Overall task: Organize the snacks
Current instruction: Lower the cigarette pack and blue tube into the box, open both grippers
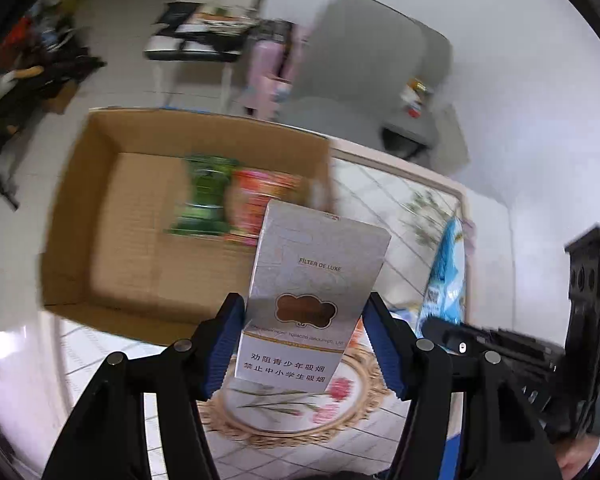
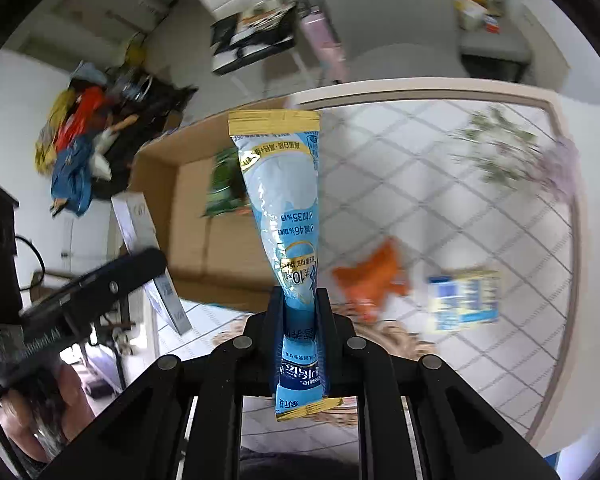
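- A silver-grey cigarette pack (image 1: 316,292) is clamped upright between the blue pads (image 1: 226,344) of the left gripper (image 1: 304,344), whose jaws are held partly open around its width.
- Beyond the pack, an open cardboard box (image 1: 100,216) is seen on the tiled table (image 1: 384,200); a green packet (image 1: 204,196) and a red-orange packet (image 1: 260,200) are lying inside it, side by side.
- A light-blue sachet (image 2: 284,208) with gold-edged ends is pinched in the right gripper (image 2: 302,340), whose jaws are shut almost fully on its lower part.
- An orange packet (image 2: 374,280) and a blue-and-yellow box (image 2: 464,300) are left on the table, near each other and blurred.
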{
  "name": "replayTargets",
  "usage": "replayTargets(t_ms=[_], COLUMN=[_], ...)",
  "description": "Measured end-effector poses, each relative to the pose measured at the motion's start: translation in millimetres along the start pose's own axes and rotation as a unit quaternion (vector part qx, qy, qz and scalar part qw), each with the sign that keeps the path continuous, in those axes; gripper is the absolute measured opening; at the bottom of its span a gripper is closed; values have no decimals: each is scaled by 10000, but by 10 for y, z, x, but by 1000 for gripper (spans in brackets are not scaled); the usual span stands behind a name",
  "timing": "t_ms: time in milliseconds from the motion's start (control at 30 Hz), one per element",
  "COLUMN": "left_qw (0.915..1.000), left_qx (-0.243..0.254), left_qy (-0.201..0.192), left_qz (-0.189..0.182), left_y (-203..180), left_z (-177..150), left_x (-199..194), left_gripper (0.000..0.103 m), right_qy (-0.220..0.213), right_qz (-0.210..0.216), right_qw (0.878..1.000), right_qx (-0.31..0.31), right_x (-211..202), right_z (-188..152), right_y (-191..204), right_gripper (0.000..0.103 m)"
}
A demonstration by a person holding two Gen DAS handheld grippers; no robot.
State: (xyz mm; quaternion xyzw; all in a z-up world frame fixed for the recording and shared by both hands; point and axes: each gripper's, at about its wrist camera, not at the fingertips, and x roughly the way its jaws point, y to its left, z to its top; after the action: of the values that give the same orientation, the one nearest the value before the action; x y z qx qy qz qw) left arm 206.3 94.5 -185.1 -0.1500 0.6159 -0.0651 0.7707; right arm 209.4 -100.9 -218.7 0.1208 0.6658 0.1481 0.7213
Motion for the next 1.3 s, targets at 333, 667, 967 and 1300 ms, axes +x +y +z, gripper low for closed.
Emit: replayTargets(t_ms=[333,667,967,1300], left_qw=[9975,9888,9799,9848], left_qx=[-98,-240,-318,-135], left_qy=[327,1160,1664,1365], left_qz=[623,910,1052,1064], left_y=[1009,1569,1678,1544], left_z=[495,1060,1225,985], left_x=[292,1125,1545,1225], left_gripper=[59,59,67,95], right_qy=[418,857,944,898], right_qz=[-316,-629,-699,-925], right_qw=[9986,9939,9919,9912], right_qx=[41,289,477,315], right_x=[831,1705,1950,1763], right_z=[308,647,915,781], right_y=[871,1033,866,779], right_gripper=[15,15,54,72])
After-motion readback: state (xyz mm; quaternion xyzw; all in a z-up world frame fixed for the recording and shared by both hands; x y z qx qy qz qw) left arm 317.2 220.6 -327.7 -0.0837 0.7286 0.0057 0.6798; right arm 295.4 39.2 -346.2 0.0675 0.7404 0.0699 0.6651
